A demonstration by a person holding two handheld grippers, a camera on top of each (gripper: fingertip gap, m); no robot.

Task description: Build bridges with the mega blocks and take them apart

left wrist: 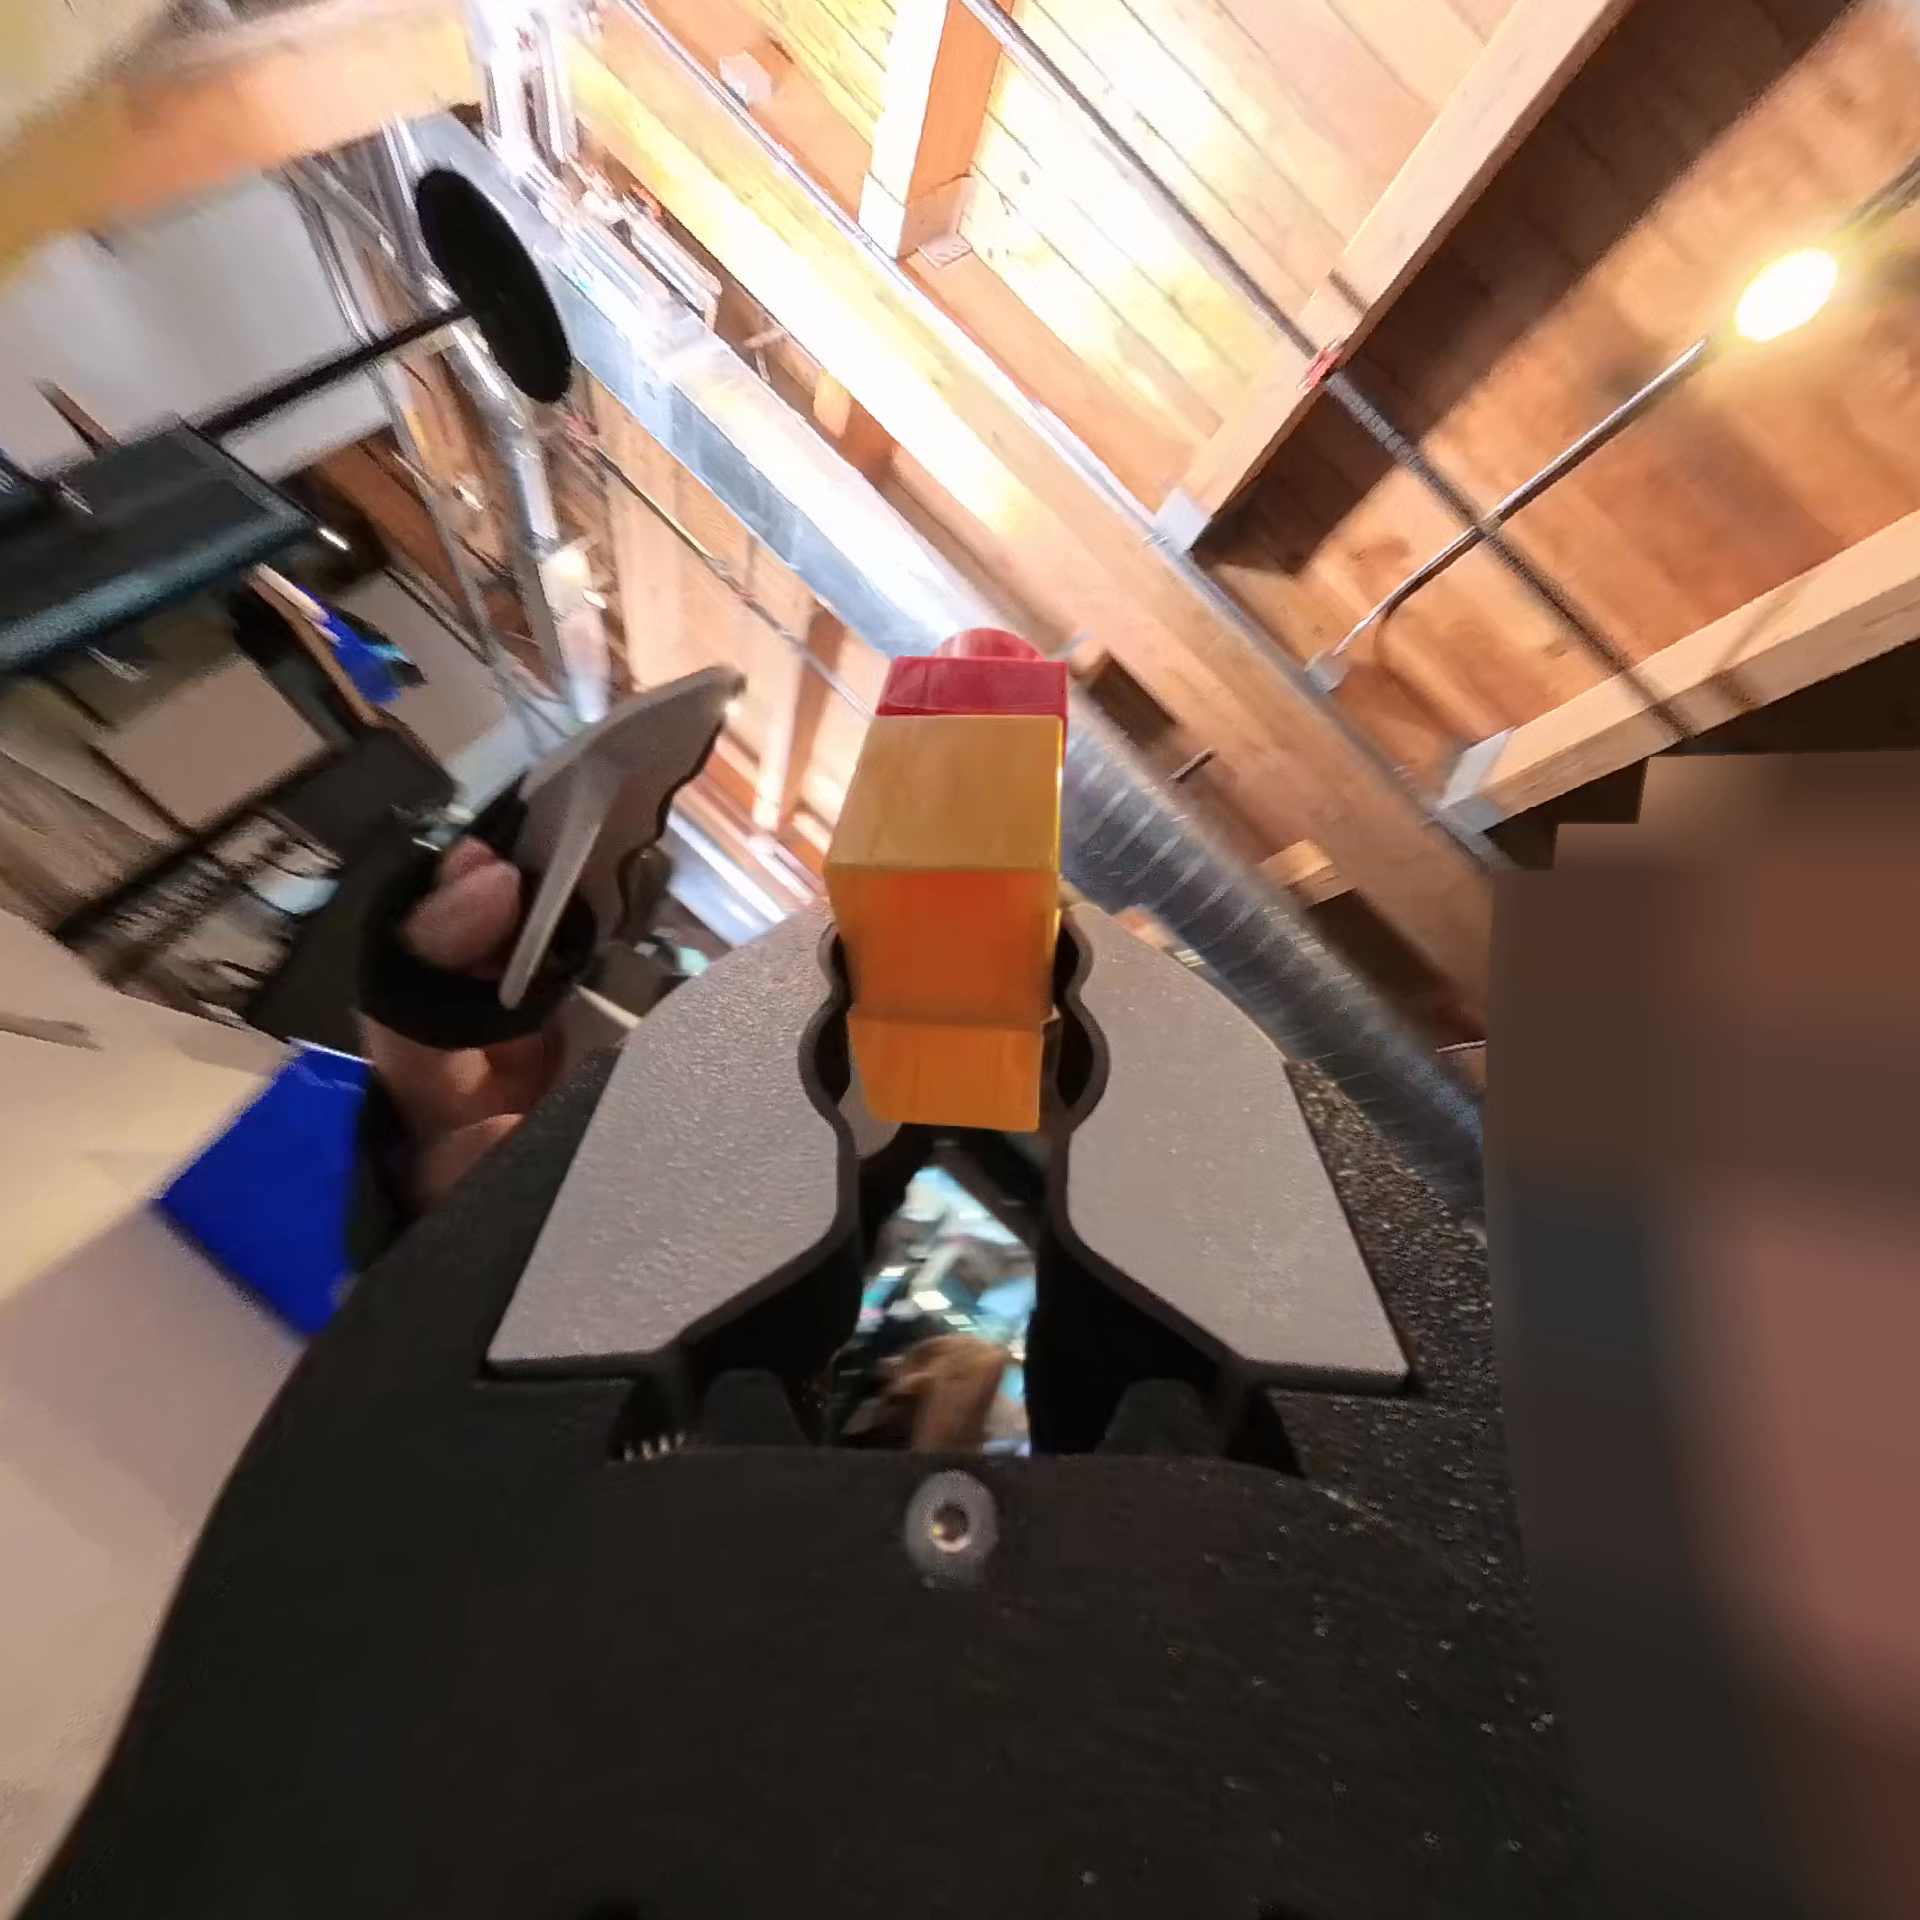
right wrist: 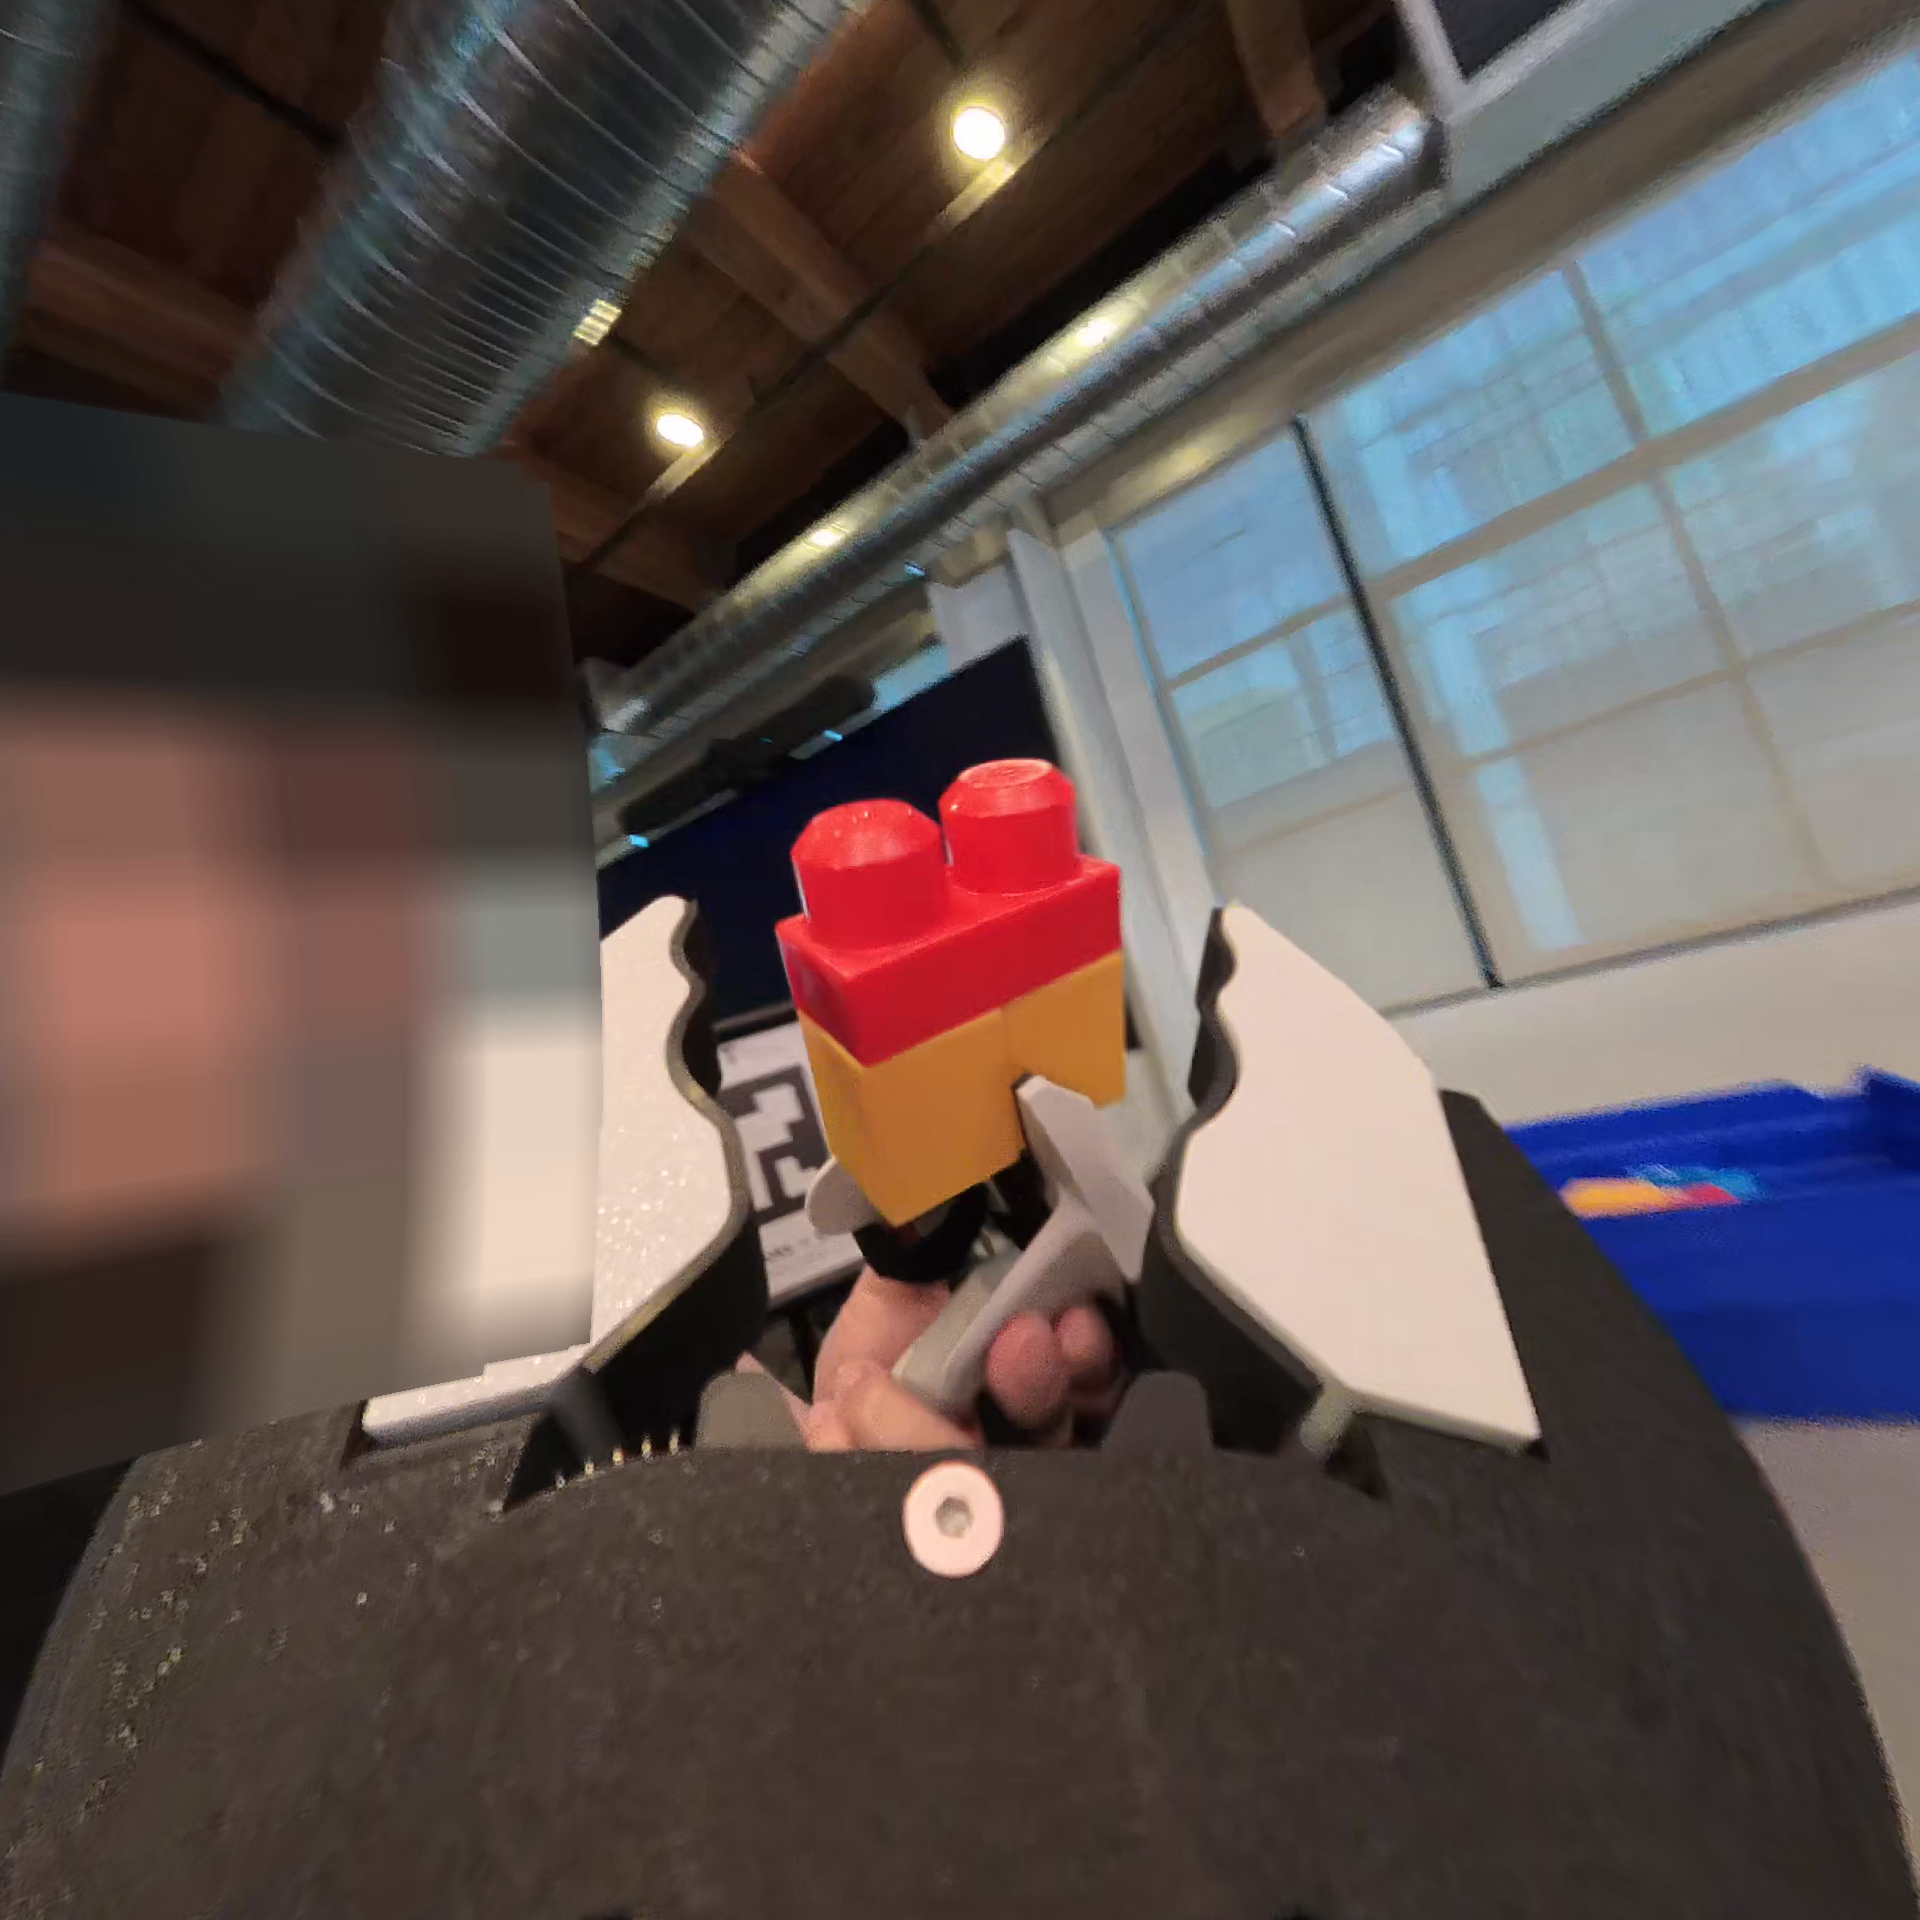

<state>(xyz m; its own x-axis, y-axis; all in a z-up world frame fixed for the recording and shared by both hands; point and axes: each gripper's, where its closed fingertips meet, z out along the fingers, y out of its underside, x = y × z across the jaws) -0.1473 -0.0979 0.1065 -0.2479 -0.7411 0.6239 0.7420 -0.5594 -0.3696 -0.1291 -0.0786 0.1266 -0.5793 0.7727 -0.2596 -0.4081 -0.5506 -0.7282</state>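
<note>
The left hand-held gripper [left wrist: 951, 997] is closed on the yellow block [left wrist: 951, 914], its scalloped grey fingers [left wrist: 686, 1164] pressing the block's two sides, and it points up toward the ceiling. A red block [left wrist: 971, 686] sits stacked on the yellow one's far end, studs pointing away. In the right wrist view the right hand-held gripper [right wrist: 951, 997] stands wide open and holds nothing; the red block [right wrist: 945, 935] on the yellow block [right wrist: 935, 1112] shows between its spread fingers [right wrist: 1320, 1164], just beyond them and apart from both. A blue bin [right wrist: 1714, 1278] lies off to the right, with coloured pieces blurred inside. Farther off are a corrugated metal duct [right wrist: 499, 208], wooden ceiling beams [left wrist: 1299, 260], round ceiling lights [right wrist: 977, 130] and large windows [right wrist: 1507, 644].
</note>
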